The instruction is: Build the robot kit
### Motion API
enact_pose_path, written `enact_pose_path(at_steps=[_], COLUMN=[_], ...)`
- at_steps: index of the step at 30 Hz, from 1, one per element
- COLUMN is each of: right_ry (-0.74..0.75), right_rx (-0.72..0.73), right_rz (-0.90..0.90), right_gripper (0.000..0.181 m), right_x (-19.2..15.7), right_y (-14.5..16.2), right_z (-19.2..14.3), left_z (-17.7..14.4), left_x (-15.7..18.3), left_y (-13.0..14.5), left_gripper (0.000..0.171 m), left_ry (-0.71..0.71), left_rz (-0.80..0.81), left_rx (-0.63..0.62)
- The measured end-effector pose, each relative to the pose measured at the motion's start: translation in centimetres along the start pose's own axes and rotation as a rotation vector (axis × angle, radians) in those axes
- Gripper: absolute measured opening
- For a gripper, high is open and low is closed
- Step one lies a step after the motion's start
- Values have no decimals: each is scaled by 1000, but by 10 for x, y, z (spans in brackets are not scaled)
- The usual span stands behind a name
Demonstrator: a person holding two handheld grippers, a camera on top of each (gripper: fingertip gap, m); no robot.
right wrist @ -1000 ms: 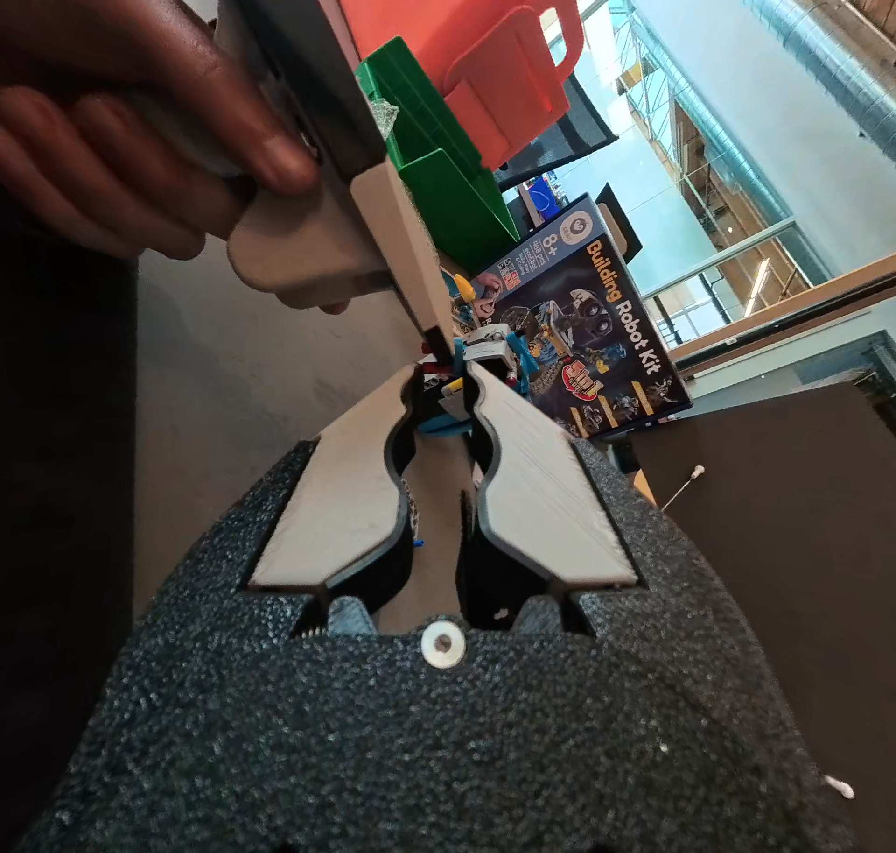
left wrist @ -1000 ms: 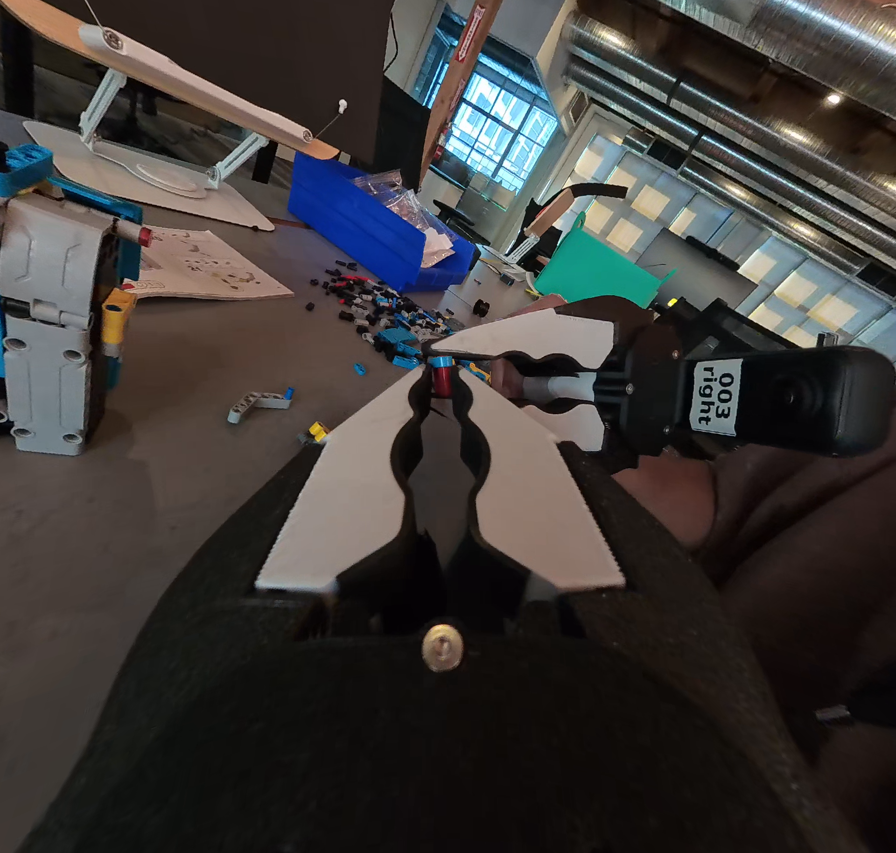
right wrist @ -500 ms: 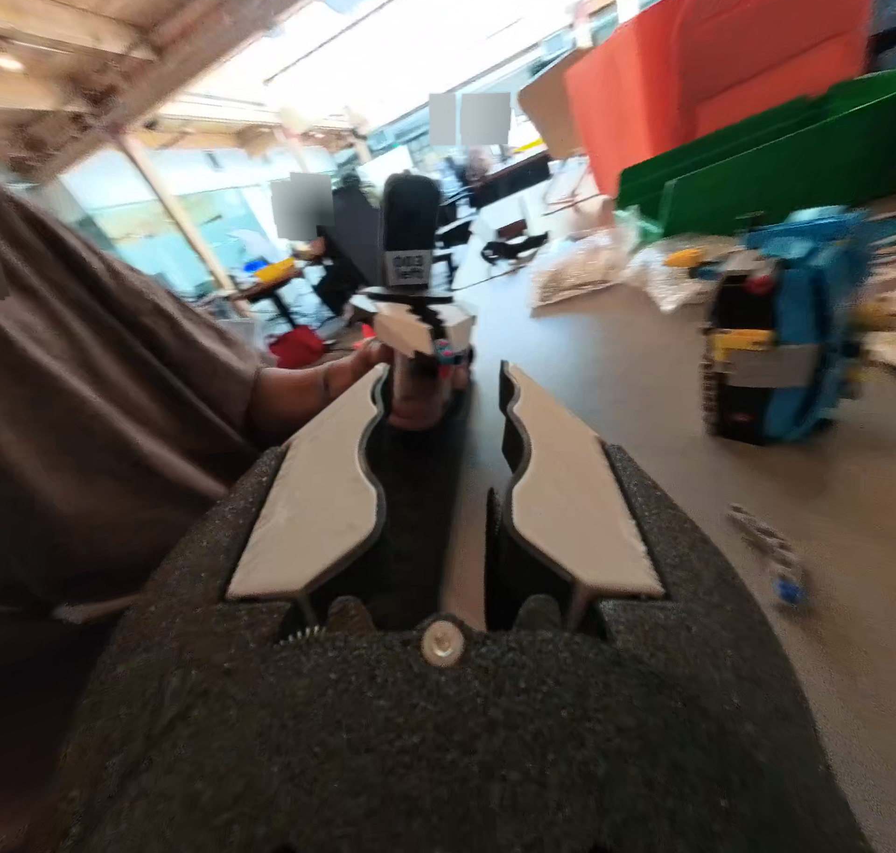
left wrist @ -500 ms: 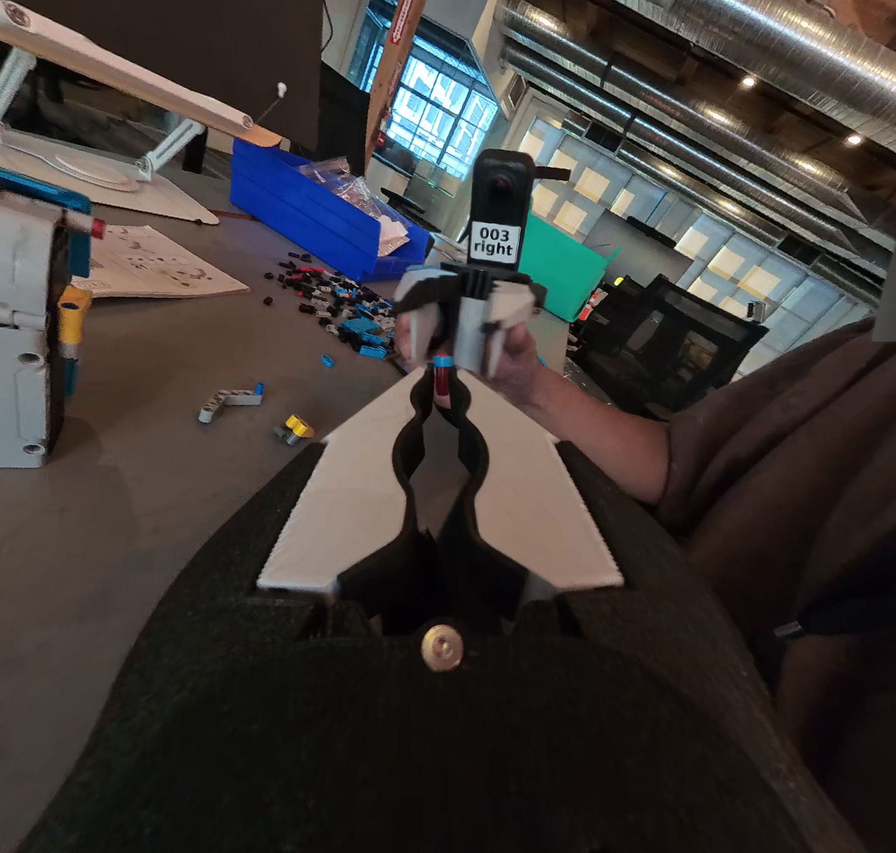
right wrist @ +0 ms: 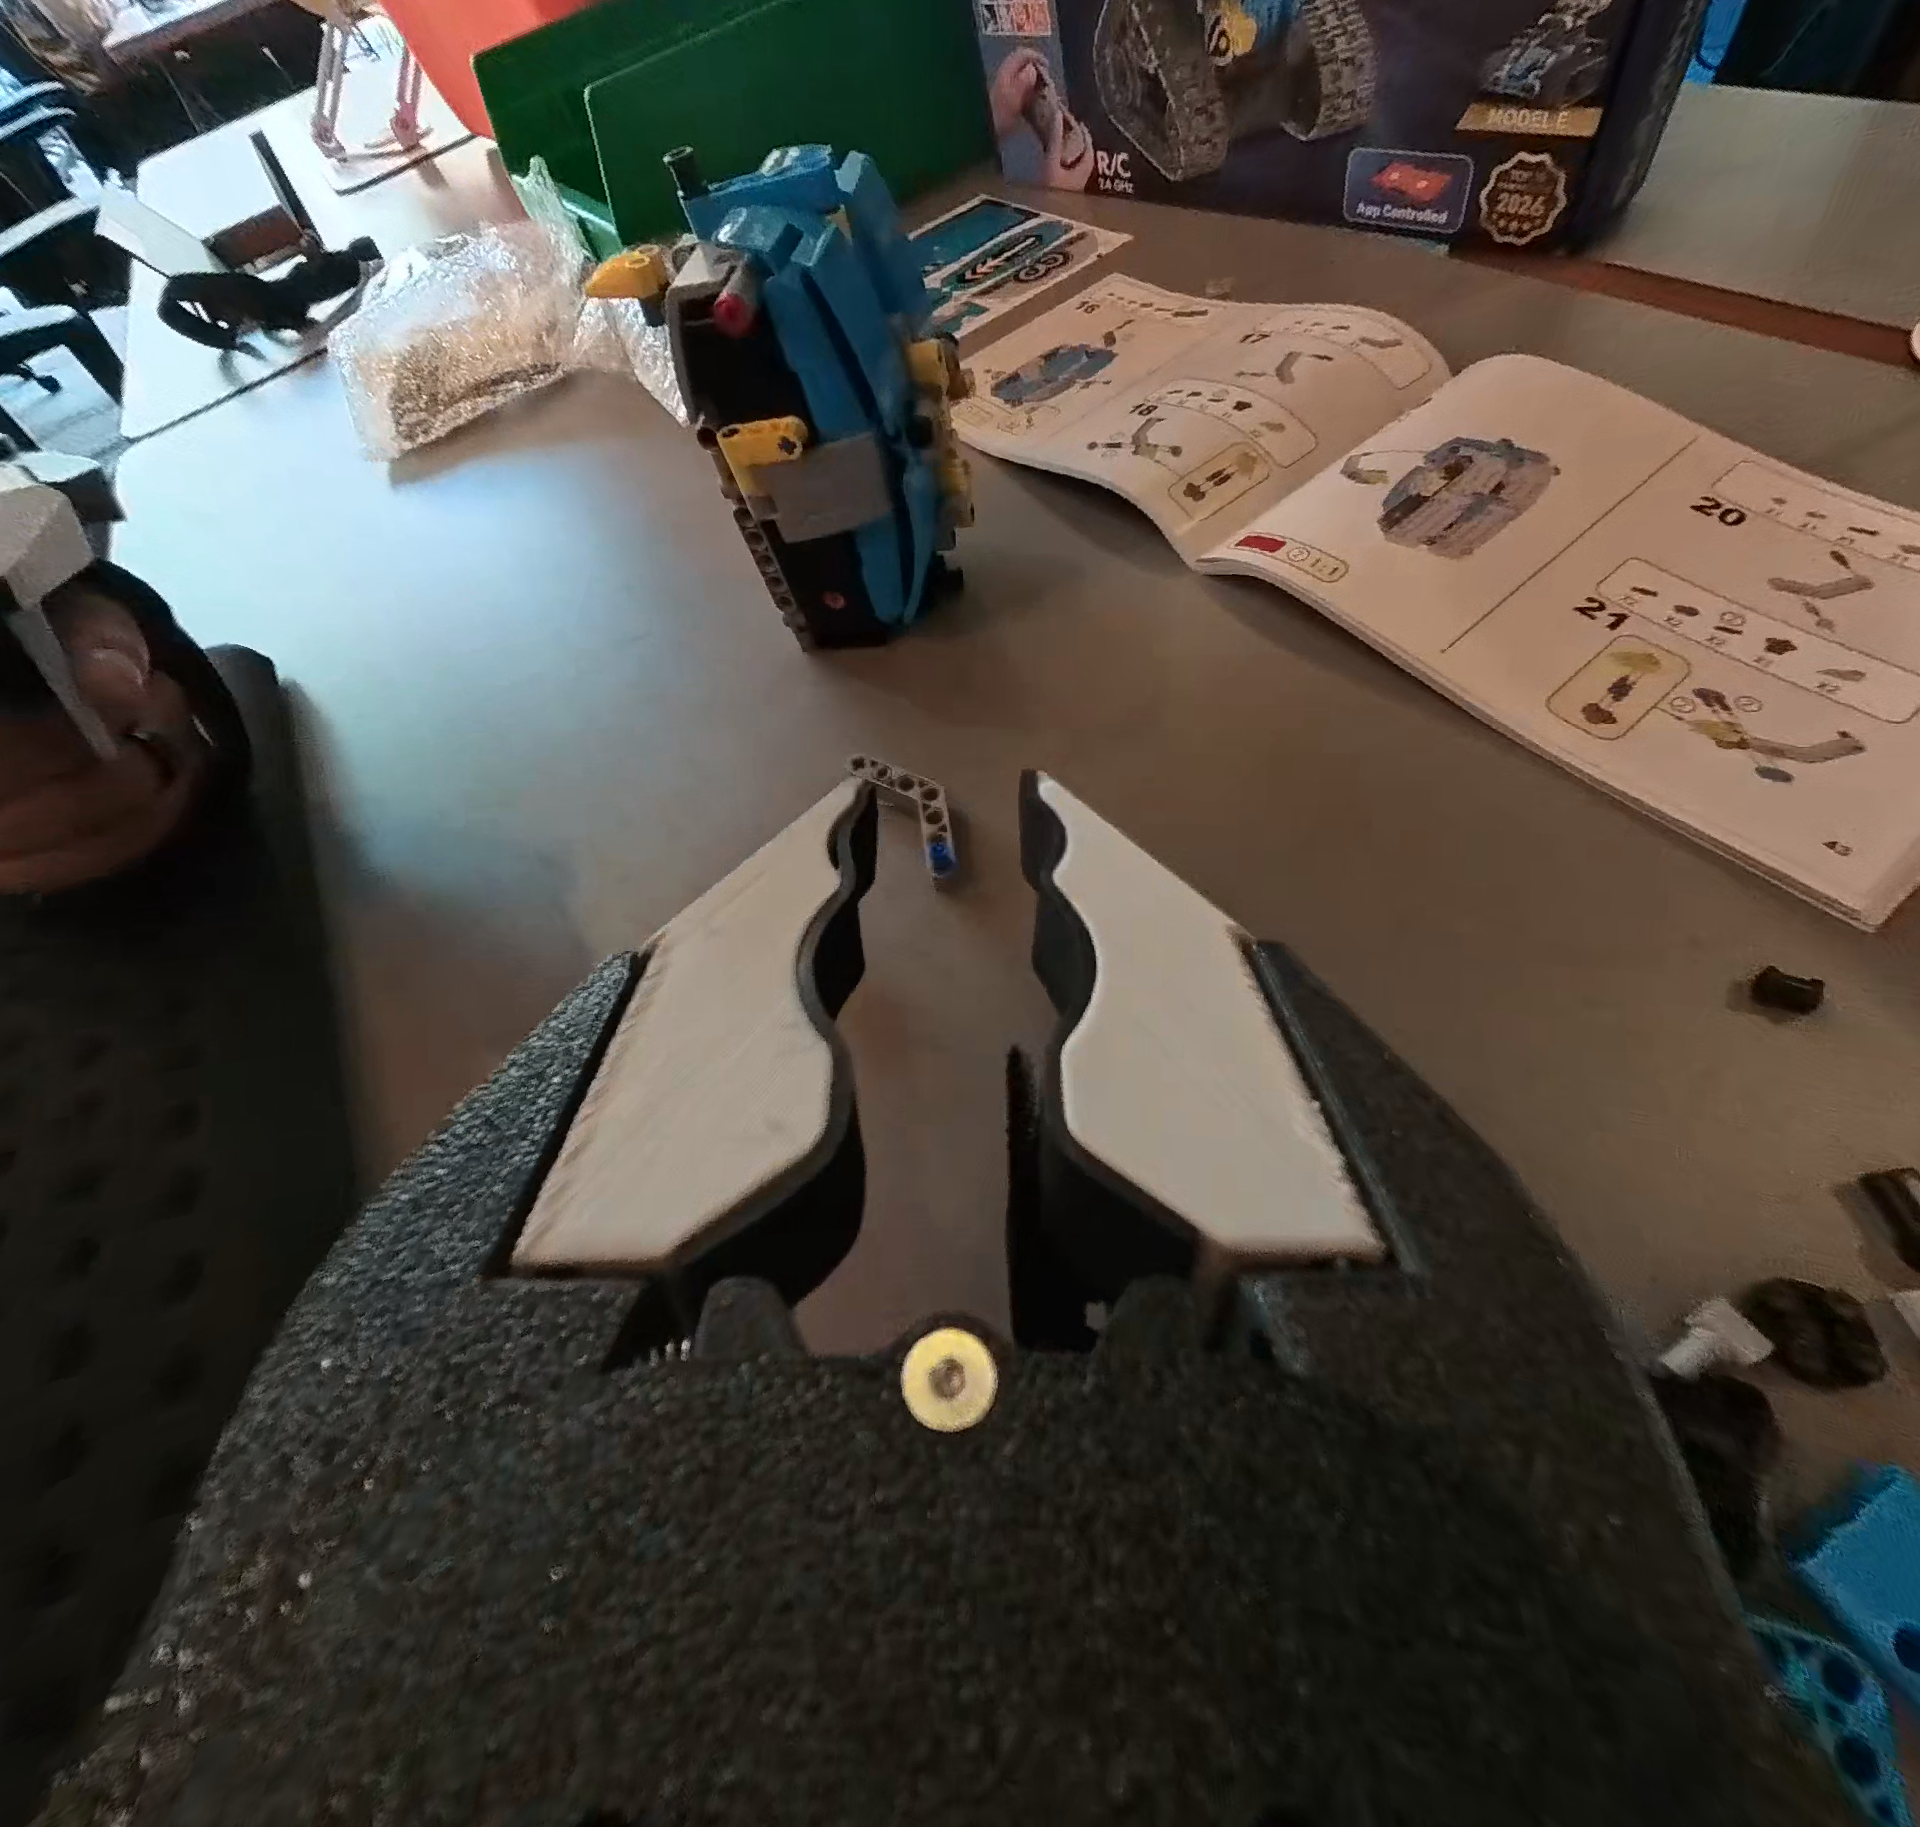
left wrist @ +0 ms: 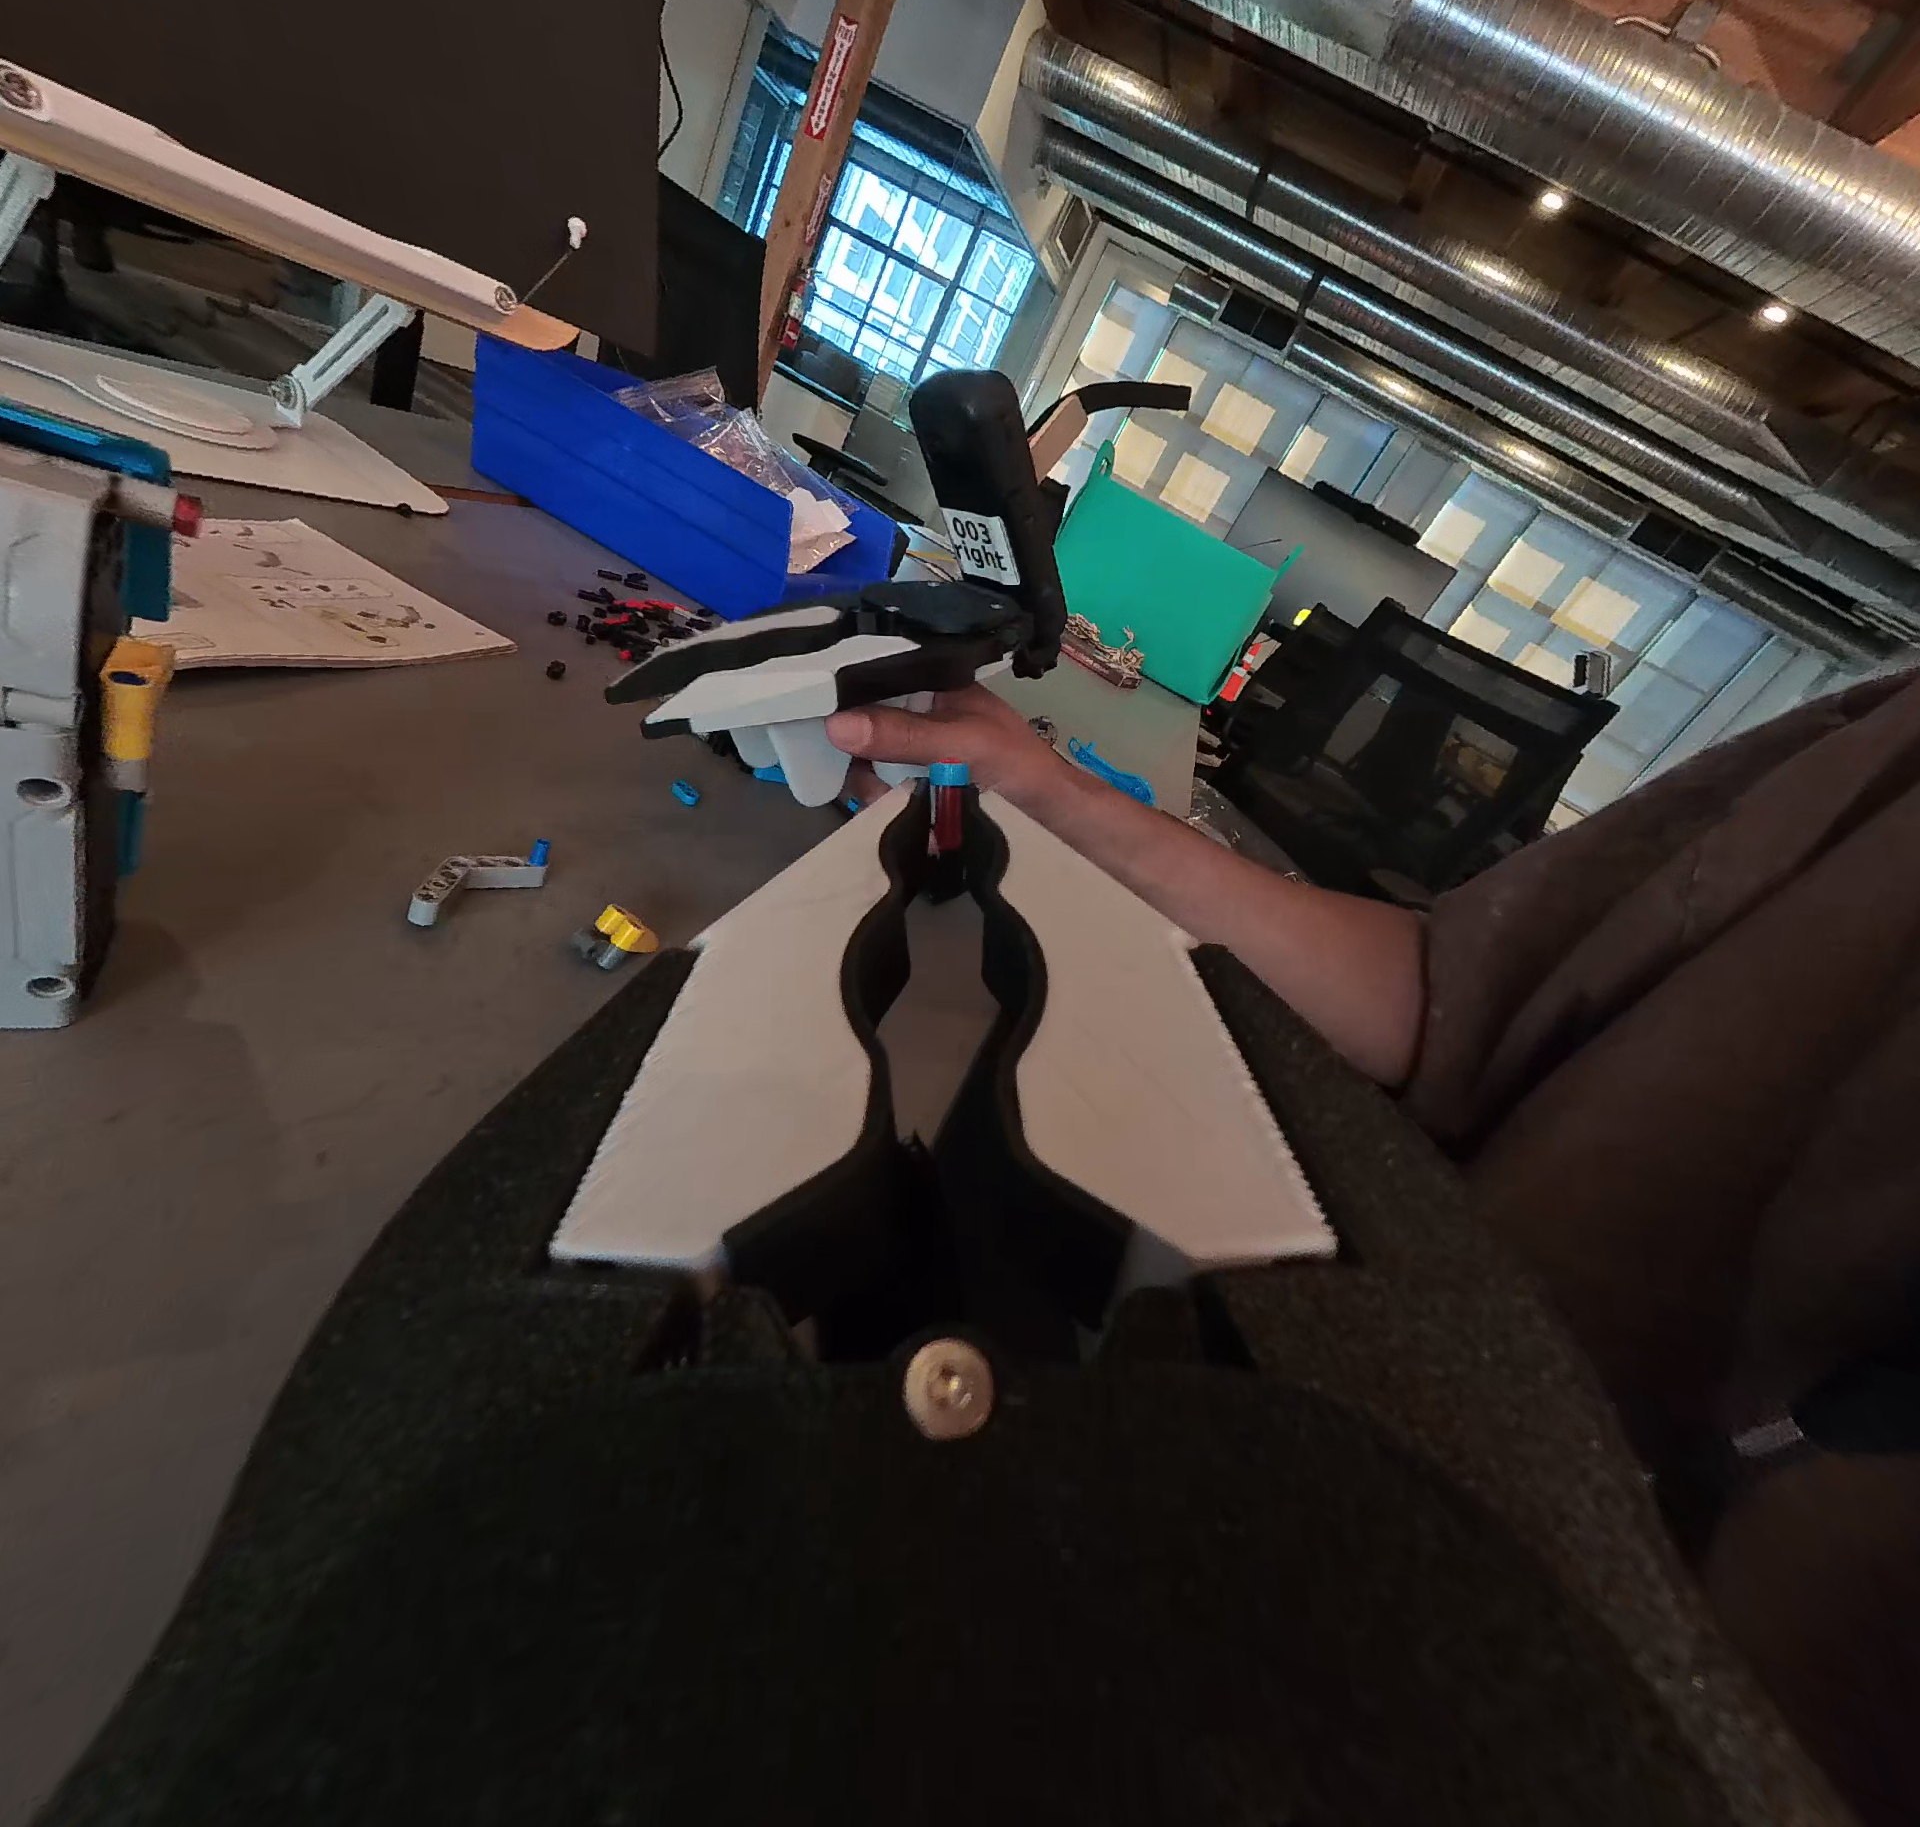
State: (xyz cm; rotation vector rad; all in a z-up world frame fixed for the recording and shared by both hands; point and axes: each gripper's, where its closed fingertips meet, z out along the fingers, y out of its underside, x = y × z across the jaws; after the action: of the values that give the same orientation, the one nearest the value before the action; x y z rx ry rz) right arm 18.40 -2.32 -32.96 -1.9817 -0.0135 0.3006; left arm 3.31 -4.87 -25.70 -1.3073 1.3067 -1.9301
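The left gripper [left wrist: 943,821] pinches a small red pin with a blue cap [left wrist: 944,803], while the right gripper [right wrist: 945,806] hangs spread above a bent grey plastic beam [right wrist: 914,811] on the grey table [right wrist: 468,572].

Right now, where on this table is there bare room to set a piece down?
Bare grey tabletop lies between the blue and black block model and the left edge, under the bubble-wrap bag. More lies between the grey angled beam and the open instruction booklet. Crowded: loose black pieces at right.
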Motion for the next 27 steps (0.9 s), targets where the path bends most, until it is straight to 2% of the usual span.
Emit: enact_pose_path(at_steps=[6,12,14,18,20,22,25,27], right_ry=[65,342,397,413,439,469,445,431], right_rx=[-8,61,88,13,-23,-19,17,-2], right_rz=[25,-28,-16,-10,-15,-12,37,30], right_gripper=[26,31,31,35,36,36,34,33], right_x=[13,54,64,98,125,144,142,132], right_y=[5,-8,-12,-31,-42,-44,-32,-19], right_z=[-3,-26,-33,-28,-23,-23,-25,-24], left_z=[-2,-1,-3,-1,8,22,43,55], left_x=[0,-6,-16,-53,-74,-86,-92,-90], left_y=[-2,-5,-12,-26,-22,-9,10,19], left_gripper=[5,5,5,5,5,5,5,5], left_ry=[0,-14,-68,-225,-296,-319,-320,-277], left_rz=[-9,-24,-12,74,116,194,331,350], left_rx=[14,19,42,34,-31,-152,-278,-281])
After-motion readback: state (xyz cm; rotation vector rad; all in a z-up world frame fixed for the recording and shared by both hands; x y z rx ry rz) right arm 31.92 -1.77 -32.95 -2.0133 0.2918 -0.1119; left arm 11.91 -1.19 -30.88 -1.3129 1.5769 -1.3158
